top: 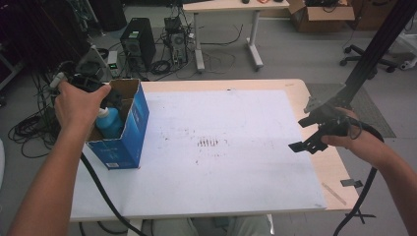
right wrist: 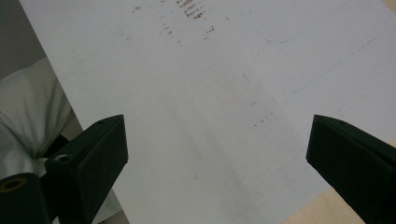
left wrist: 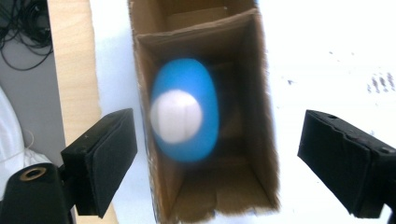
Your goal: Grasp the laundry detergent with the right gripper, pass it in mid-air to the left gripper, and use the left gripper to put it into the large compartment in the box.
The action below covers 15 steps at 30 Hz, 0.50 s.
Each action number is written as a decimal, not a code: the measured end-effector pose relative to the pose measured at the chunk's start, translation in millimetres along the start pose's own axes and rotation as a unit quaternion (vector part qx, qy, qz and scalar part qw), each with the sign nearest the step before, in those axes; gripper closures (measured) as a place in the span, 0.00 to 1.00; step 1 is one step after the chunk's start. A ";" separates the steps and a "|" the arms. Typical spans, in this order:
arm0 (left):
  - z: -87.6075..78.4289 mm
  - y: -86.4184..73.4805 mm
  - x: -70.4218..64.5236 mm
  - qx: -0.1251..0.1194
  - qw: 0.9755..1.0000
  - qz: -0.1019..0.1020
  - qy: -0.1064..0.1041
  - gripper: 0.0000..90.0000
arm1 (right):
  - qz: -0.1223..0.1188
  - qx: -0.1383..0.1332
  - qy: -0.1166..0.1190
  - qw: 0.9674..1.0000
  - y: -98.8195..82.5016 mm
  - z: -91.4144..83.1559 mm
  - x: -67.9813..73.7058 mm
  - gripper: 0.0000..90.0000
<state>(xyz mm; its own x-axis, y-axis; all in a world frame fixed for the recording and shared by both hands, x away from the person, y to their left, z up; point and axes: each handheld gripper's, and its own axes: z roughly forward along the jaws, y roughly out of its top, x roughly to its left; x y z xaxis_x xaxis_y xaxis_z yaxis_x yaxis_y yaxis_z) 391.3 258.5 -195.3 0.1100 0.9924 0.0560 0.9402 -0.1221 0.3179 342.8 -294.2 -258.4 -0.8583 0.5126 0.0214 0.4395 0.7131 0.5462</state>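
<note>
Blue bottle stands inside the open box, left tool above it with nothing held.

The blue box (top: pixel 123 130) stands at the left edge of the counter (top: pixel 221 147), and the blue bottle (left wrist: pixel 185 109) with its white cap (left wrist: pixel 176 116) is upright inside it. The left tool (left wrist: pixel 215 163) hangs over the box mouth with jaws wide apart, touching nothing. The bottle looks like smooth plastic, perhaps slippery; taking it just under the cap seems safest. Far right of the box, the right tool (top: pixel 307 135) is also wide open and empty.
</note>
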 end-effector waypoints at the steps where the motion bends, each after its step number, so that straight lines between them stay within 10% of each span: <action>1: -3.9 -0.9 -1.3 -0.001 1.000 0.005 -0.004 0.12 | 0.001 -0.001 -0.001 1.000 0.1 -1.0 0.9 0.06; 15: -56.2 -11.5 -39.9 -0.030 0.996 0.078 -0.010 0.12 | -0.006 -0.010 -0.008 1.000 1.3 -13.6 12.3 0.06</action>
<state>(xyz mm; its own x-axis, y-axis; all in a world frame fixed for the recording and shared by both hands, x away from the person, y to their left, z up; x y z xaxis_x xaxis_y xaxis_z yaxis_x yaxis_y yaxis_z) 358.0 219.3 -148.0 0.2594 0.9615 0.0905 0.8907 -0.2744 0.3626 329.2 -293.5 -246.0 -0.8593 0.5114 0.0022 0.4239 0.7099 0.5625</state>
